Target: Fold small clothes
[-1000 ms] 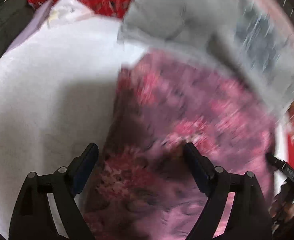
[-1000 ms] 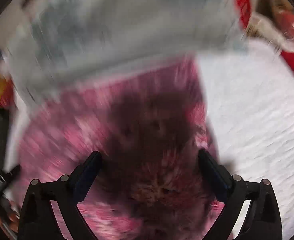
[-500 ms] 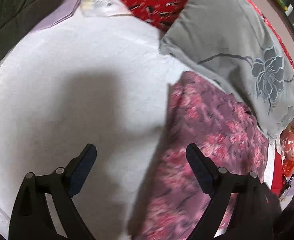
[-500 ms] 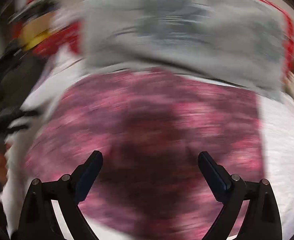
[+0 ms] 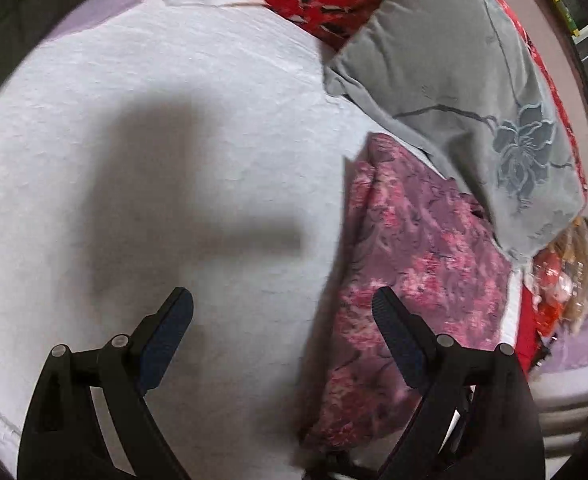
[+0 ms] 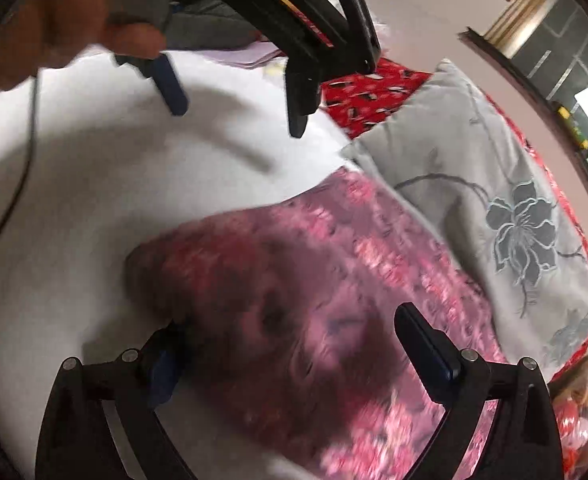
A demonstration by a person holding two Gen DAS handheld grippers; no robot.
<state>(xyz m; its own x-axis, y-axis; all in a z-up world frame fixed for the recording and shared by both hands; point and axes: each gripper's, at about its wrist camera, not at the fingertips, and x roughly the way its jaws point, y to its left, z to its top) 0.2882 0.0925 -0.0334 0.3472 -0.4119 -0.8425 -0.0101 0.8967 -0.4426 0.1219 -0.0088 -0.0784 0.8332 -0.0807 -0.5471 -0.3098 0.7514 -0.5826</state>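
- Left wrist view: the left gripper (image 5: 282, 312) has its jaws wide apart and empty. A second ago the floral garment (image 5: 409, 272) lay between them; it now sits at the right of the frame, its left edge running roughly top to bottom, with only the right-hand finger over it.
- The white sheet (image 5: 154, 140) fills the centre and left, bare and shadowed, giving ample room. The grey cushion (image 5: 453, 80) overlaps the garment's upper right edge.
- Right wrist view: the right gripper (image 6: 290, 332) also stands open, gripping nothing, the garment lying beneath both fingers. The earlier blur has partly cleared; the cushion has shifted to the right of the frame.
- The left gripper shows at upper centre, above the sheet.
- Judgement: the garment appears released and lying folded; the cushion crowds its far side.
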